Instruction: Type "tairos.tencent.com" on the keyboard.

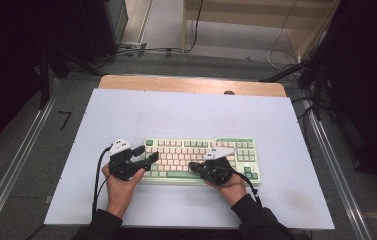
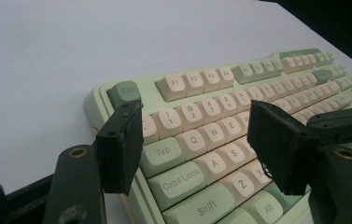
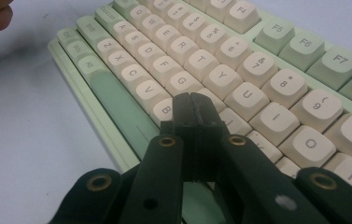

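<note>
The right gripper [image 3: 193, 105], jaws pressed together, is hovering over the keyboard [image 3: 117, 100] near N. Press one key squarely. The left gripper [image 2: 194, 140] is waiting, spread.

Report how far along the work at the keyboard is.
Done: both grippers are at the keyboard. In hand: the right gripper, jaws shut, has its tip over the letter keys near B and N, apparently set to press; whether it touches a key I cannot tell. The left gripper, jaws open and empty, hangs over the Tab and Caps Lock end. Left: probably the key presses themselves; no key visibly sits lower than its neighbours.
</note>
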Demonstrator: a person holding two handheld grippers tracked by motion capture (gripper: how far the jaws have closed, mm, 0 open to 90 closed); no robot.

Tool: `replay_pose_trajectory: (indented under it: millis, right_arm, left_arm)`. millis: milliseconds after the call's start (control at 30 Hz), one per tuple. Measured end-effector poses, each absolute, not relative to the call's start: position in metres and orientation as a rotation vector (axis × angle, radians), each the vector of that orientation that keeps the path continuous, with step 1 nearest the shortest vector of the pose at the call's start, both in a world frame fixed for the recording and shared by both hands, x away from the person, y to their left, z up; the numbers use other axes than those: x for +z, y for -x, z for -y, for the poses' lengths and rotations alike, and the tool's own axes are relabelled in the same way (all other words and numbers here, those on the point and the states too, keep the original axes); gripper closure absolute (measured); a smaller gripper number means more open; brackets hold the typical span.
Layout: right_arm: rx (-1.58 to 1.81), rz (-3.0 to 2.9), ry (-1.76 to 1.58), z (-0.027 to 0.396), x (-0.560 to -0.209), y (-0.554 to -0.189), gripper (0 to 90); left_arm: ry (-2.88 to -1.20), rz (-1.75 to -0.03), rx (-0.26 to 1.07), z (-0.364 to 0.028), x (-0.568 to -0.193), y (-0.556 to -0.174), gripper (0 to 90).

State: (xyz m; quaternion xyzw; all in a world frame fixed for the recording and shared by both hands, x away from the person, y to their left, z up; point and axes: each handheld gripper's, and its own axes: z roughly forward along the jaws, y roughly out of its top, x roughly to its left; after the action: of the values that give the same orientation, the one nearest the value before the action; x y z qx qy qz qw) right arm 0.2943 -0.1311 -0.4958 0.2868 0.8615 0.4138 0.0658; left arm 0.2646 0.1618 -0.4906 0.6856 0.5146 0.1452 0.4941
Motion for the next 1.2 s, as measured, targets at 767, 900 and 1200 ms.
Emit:
replay_pose_trajectory:
  millis: [767,900,1200]
  right_arm:
    - [1.512,-2.333,-1.291,0.196,-0.475,-0.316,36.8]
    - [1.51,-2.321,-1.296,0.199,-0.475,-0.316,36.9]
    - [1.494,-2.332,-1.284,0.196,-0.476,-0.314,39.3]
  left_arm:
    - [-1.706,-1.198,0.342,-0.144,-0.488,-0.272,38.5]
    - [-1.724,-1.175,0.346,-0.134,-0.484,-0.278,42.4]
    - [-1.756,-1.104,0.302,-0.119,-0.48,-0.285,90.0]
